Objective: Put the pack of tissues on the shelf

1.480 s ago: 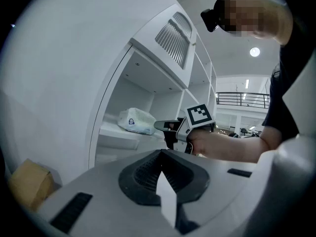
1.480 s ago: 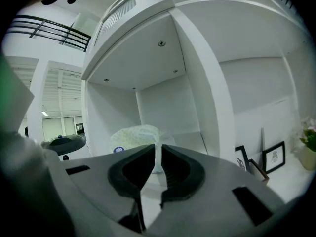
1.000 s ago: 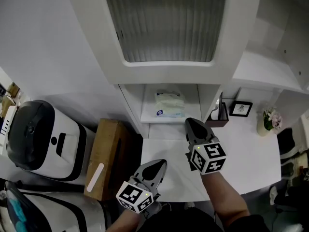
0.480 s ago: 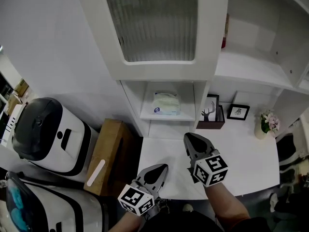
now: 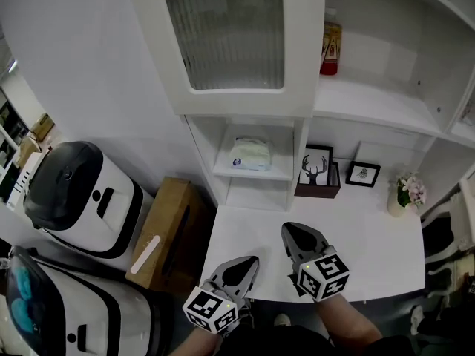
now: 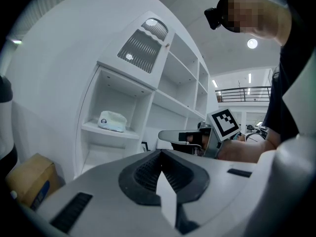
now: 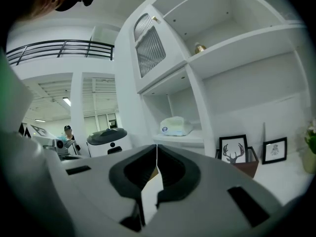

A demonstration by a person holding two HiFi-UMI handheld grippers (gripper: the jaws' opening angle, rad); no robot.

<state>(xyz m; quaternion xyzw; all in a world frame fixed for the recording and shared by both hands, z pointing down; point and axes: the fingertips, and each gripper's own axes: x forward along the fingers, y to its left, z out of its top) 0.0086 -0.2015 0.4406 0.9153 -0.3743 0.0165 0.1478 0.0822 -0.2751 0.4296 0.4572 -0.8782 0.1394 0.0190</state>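
The pale green pack of tissues (image 5: 250, 154) lies on the lower white shelf (image 5: 274, 173) of the wall unit, also seen as the tissues (image 6: 112, 121) and the tissues (image 7: 177, 126) in the two gripper views. My left gripper (image 5: 236, 267) hovers over the near left of the white desk (image 5: 371, 236), its jaws shut with nothing held. My right gripper (image 5: 298, 235) hangs over the desk's middle, shut and empty too. Both are well short of the shelf. In the left gripper view the right gripper (image 6: 170, 135) points toward the shelving.
A deer picture (image 5: 318, 166) in a brown holder and a small frame (image 5: 363, 173) stand right of the shelf bay. A flower pot (image 5: 402, 193) sits at the far right, a bottle (image 5: 330, 48) on the upper shelf. A cardboard box (image 5: 167, 232) and two robot machines (image 5: 82, 191) stand left.
Both grippers have drawn back from the shelf toward the desk's near edge. The view has shifted, showing more of the upper shelves and the deer picture. The tissues stay on the shelf.
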